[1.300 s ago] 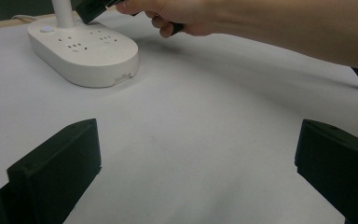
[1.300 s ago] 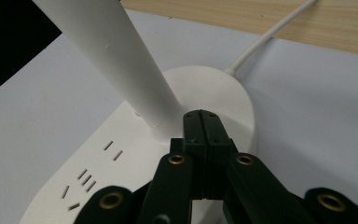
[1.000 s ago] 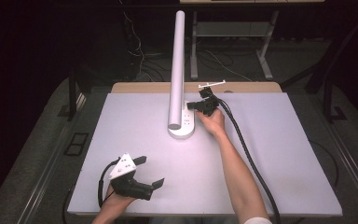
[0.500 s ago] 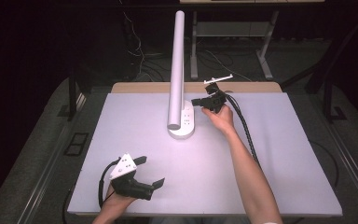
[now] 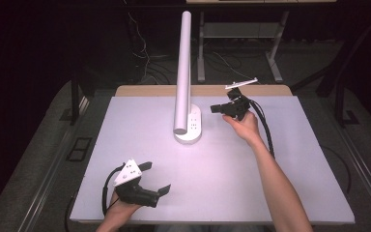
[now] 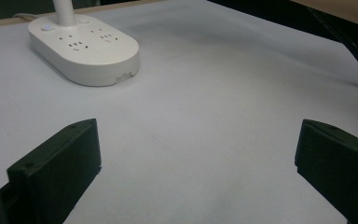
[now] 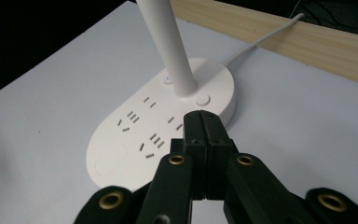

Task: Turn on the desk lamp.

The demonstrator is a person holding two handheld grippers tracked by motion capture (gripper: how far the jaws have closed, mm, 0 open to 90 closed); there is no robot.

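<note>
A white desk lamp stands mid-table: an oval base (image 5: 188,126) with socket slots and buttons, and a tall white pole (image 5: 183,67) rising from it. My right gripper (image 5: 216,109) hovers just right of the base, jaws pressed together on nothing, pointing at the base (image 7: 163,126) from above. My left gripper (image 5: 155,179) rests near the table's front left edge, jaws spread wide with nothing between them; the lamp base (image 6: 84,46) lies well ahead of it.
The white table top (image 5: 270,193) has a wooden strip (image 5: 207,90) along its far edge. The lamp's white cord (image 7: 265,37) runs off over that strip. Black cables trail from both grippers. Dark floor and table legs lie beyond.
My right gripper has lifted and drawn back to the right, away from the lamp base. The left gripper has stayed put.
</note>
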